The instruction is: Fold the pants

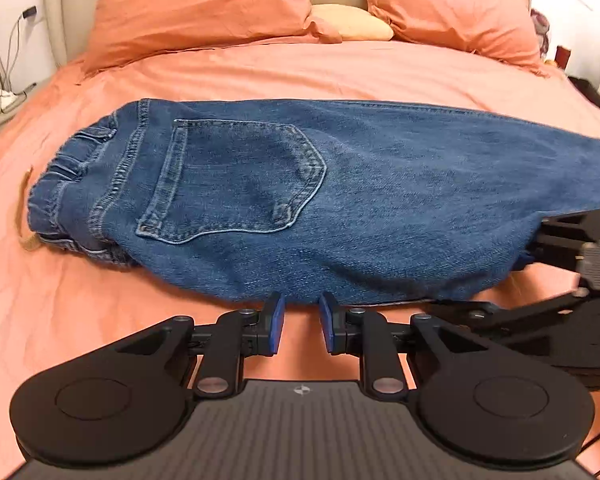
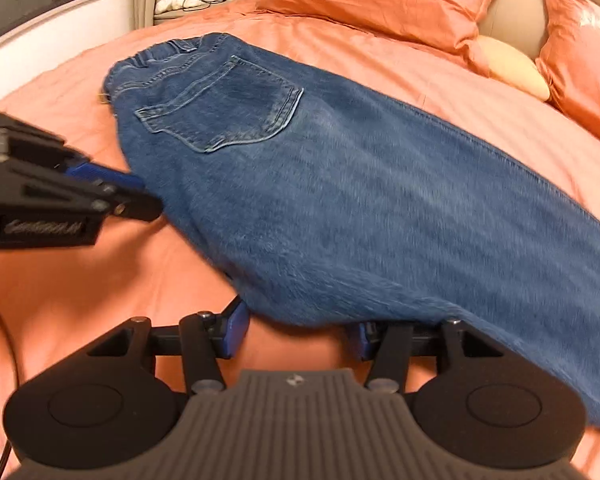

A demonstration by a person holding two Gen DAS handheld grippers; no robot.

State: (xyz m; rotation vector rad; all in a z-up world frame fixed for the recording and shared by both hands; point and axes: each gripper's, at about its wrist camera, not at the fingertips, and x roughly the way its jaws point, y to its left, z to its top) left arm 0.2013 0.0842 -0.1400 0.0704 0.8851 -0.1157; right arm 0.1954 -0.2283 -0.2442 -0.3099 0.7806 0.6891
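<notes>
Salmon-orange bedsheet (image 1: 260, 72) everywhere, two matching pillows (image 1: 204, 4) up at the headboard. Blue jeans (image 1: 340, 184) lie across the bed, folded lengthwise, back pocket (image 1: 236, 184) facing up, waistband to the left. Left gripper (image 1: 302, 326) sits at the near edge of the denim, blue pads slightly apart, nothing between them. Right gripper (image 2: 296, 334) is spread wider, with the denim edge draped over its fingertips but not pinched.
</notes>
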